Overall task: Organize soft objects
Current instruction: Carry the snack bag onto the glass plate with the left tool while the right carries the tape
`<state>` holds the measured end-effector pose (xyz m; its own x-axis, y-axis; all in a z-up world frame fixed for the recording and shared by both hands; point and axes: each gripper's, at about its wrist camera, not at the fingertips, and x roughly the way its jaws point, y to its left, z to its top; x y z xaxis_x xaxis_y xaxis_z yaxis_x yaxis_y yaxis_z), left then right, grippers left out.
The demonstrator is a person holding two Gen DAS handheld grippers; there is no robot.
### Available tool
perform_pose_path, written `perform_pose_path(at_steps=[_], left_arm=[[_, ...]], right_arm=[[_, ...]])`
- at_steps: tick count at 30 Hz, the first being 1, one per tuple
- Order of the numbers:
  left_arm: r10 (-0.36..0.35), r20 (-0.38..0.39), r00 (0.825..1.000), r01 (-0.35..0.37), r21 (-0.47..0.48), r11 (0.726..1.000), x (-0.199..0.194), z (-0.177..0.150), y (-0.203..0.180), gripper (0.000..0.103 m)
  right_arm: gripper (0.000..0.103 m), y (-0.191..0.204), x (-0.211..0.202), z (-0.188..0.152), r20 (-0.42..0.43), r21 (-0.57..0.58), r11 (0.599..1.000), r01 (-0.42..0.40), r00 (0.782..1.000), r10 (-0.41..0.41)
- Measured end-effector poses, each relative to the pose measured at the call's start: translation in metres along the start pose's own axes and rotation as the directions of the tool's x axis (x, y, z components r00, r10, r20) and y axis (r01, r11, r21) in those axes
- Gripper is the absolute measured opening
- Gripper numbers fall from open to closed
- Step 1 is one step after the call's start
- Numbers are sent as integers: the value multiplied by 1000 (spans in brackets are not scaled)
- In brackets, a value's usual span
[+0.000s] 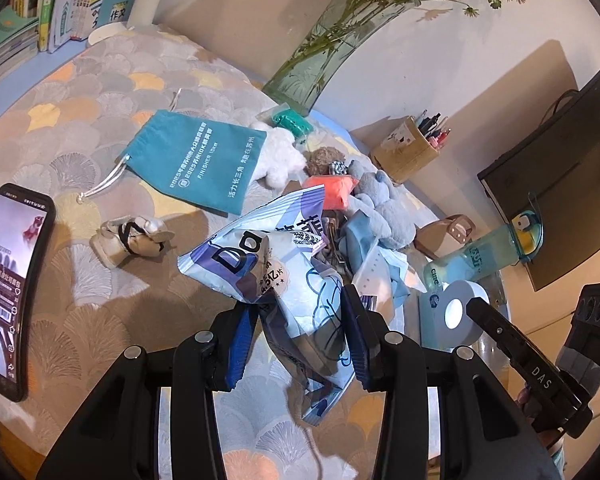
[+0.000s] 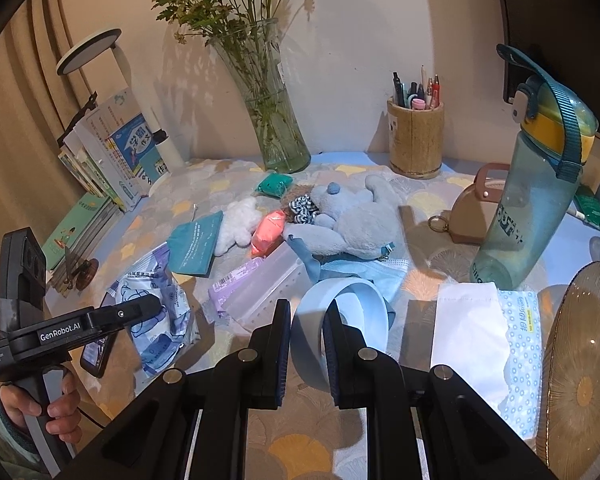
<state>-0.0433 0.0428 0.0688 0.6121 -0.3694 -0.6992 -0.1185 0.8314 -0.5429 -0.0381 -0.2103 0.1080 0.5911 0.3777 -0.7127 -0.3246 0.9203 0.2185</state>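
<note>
1. Gripping a blue-and-white plastic bag, the left gripper has its jaws closed on the bag's lower part, lifted above the patterned surface.
2. Right gripper: jaws slightly apart, straddling the rim of a pale blue tape roll; whether they touch it cannot be told.
3. Soft items piled mid-surface: blue plush toy, white plush, orange-pink packet, teal drawstring pouch.
4. Phone at left edge; water bottle upright at right.
</note>
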Motion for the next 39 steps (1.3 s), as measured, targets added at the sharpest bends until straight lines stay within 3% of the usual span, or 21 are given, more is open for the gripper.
perform_pose_path(at_steps=[12, 20, 24, 31, 36, 39], left_arm=[[-15, 25, 1000, 13, 77, 997, 6, 12, -31, 39], [-117, 129, 985, 82, 249, 965, -7, 38, -110, 39], [-211, 155, 965, 143, 364, 920, -14, 38, -163, 39], [-376, 112, 920, 264, 532, 805, -9, 28, -264, 39], [-430, 13, 903, 330, 621, 711, 12, -3, -329, 39], [-396, -107, 912, 362, 661, 657, 38, -39, -358, 39]], right_arm=[[15, -4, -6, 6, 20, -28, 1000, -8, 1000, 9], [15, -33, -47, 30, 144, 7, 1000, -6, 990, 5], [15, -56, -85, 37, 234, 55, 998, 9, 972, -21], [15, -104, -160, 36, 368, 129, 985, 114, 917, -154], [15, -145, -198, 19, 389, 209, 959, 190, 884, -260], [15, -169, -208, 5, 363, 259, 935, 242, 873, -326]])
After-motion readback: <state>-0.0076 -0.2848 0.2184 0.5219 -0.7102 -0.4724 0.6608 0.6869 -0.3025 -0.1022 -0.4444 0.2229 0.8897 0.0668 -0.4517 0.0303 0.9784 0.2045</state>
